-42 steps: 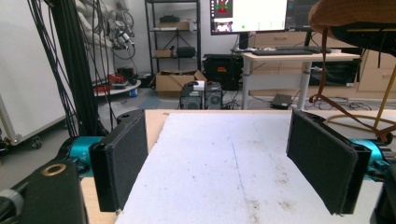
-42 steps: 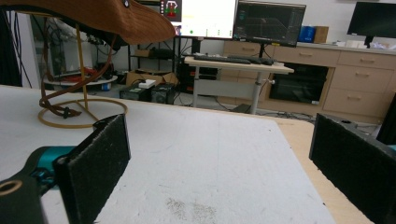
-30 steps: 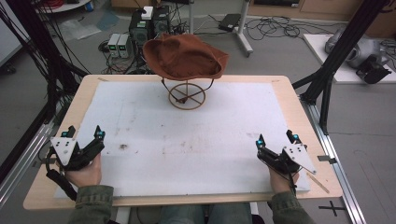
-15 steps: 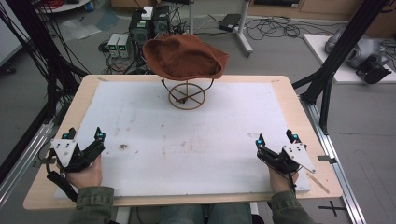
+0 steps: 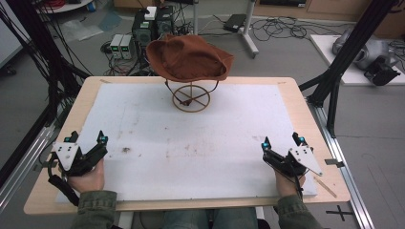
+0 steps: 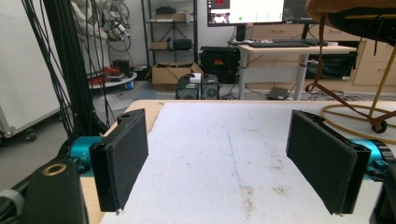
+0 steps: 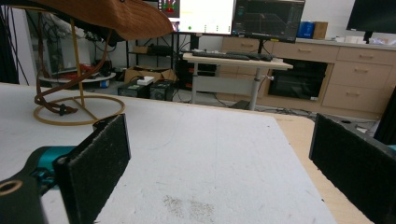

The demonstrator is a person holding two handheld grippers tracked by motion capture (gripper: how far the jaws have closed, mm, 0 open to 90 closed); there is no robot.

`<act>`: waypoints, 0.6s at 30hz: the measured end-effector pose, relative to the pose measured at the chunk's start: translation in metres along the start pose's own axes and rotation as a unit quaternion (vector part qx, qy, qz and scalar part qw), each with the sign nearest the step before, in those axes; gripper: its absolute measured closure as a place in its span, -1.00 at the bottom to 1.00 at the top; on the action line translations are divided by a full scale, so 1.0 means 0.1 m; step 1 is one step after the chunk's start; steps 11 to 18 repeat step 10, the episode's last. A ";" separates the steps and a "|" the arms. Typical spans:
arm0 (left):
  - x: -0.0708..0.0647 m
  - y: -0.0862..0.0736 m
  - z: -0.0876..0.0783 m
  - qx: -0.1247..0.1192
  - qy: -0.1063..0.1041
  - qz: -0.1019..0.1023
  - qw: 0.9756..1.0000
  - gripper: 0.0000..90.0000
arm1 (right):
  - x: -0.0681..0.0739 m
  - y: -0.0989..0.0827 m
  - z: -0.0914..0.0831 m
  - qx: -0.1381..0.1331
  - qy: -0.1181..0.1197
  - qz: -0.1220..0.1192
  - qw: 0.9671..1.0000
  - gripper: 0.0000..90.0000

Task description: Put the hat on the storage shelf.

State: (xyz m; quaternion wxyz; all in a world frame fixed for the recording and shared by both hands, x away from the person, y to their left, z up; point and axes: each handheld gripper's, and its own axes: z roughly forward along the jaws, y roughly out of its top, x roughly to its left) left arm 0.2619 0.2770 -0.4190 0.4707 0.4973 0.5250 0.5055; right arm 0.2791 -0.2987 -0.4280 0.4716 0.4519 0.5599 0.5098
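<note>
A brown brimmed hat (image 5: 188, 58) rests on a gold wire stand (image 5: 191, 97) at the far middle of the white mat (image 5: 191, 143). The hat's brim (image 7: 121, 16) and the stand's ring (image 7: 79, 111) show at the upper left of the right gripper view, and the stand (image 6: 369, 112) at the right of the left gripper view. My left gripper (image 5: 86, 139) sits at the mat's near left corner, held in a hand, jaws wide apart and empty (image 6: 224, 163). My right gripper (image 5: 282, 141) sits at the near right, also open with nothing between its pads (image 7: 219, 172).
The mat lies on a wooden table (image 5: 305, 114) with black frame posts (image 5: 353, 52) at both sides. Faint brown stains (image 5: 126, 150) mark the mat near the left gripper. A thin wooden stick (image 5: 326, 187) lies at the near right edge. Cables and boxes crowd the floor beyond.
</note>
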 end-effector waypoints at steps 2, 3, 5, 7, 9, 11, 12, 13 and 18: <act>0.00 0.00 0.00 0.001 -0.001 0.000 1.000 -0.53 | 0.00 0.00 0.00 0.000 -0.002 0.001 1.000 -0.89; 0.00 0.00 0.00 0.001 -0.001 0.000 1.000 -0.53 | -0.01 0.00 0.00 -0.002 -0.002 -0.001 1.000 -0.89; 0.00 -0.01 0.01 0.004 -0.002 0.001 1.000 -0.53 | 0.00 0.00 0.01 -0.001 -0.002 0.000 1.000 -0.89; 0.00 -0.01 0.01 0.005 -0.002 0.000 1.000 -0.53 | -0.01 0.00 0.01 -0.001 -0.001 -0.002 1.000 -0.89; 0.00 -0.02 0.02 0.005 -0.003 0.000 1.000 -0.53 | 0.00 -0.01 0.01 0.001 0.000 0.000 1.000 -0.89; 0.00 -0.02 0.02 0.005 -0.002 -0.001 1.000 -0.53 | -0.01 -0.01 0.02 -0.001 -0.001 -0.002 1.000 -0.89; 0.00 -0.02 0.02 0.005 -0.002 -0.001 1.000 -0.53 | -0.01 -0.01 0.02 -0.001 -0.001 -0.002 1.000 -0.89; 0.00 -0.02 0.02 0.005 -0.002 -0.001 1.000 -0.53 | -0.01 -0.01 0.02 -0.001 -0.001 -0.002 1.000 -0.89; 0.00 -0.02 0.02 0.005 -0.002 -0.001 1.000 -0.53 | -0.01 -0.01 0.02 -0.001 -0.001 -0.002 1.000 -0.89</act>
